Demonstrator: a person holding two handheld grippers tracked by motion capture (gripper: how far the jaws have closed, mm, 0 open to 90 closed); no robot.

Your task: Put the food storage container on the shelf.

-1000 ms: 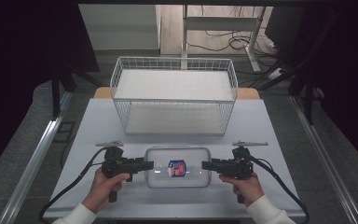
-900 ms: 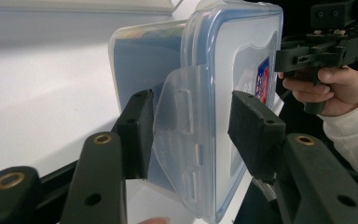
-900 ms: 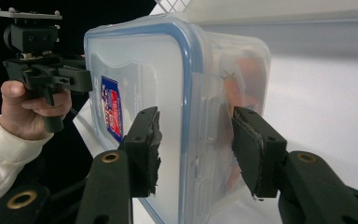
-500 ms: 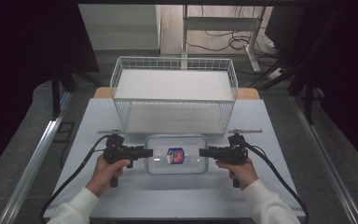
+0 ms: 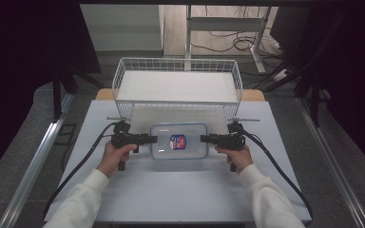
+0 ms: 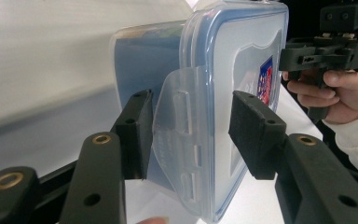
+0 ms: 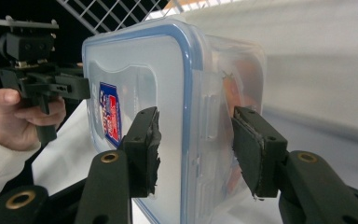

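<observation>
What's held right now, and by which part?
The clear lidded container, gripped at both short ends: the left hand-held gripper clamps over its flipped-out latch tab, the right hand-held gripper over the opposite end.

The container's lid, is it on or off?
On: the blue-rimmed lid sits flat over the container, its side clip folded down.

Clear rectangular plastic container with blue-rimmed lid (image 6: pixel 223 93): bottom corner cut off at lower frame edge in left gripper view; contents behind clouded wall indistinct. Small red-and-blue label (image 5: pixel 177 141) on lid: print too small to read. Background behind container blurred.
</observation>
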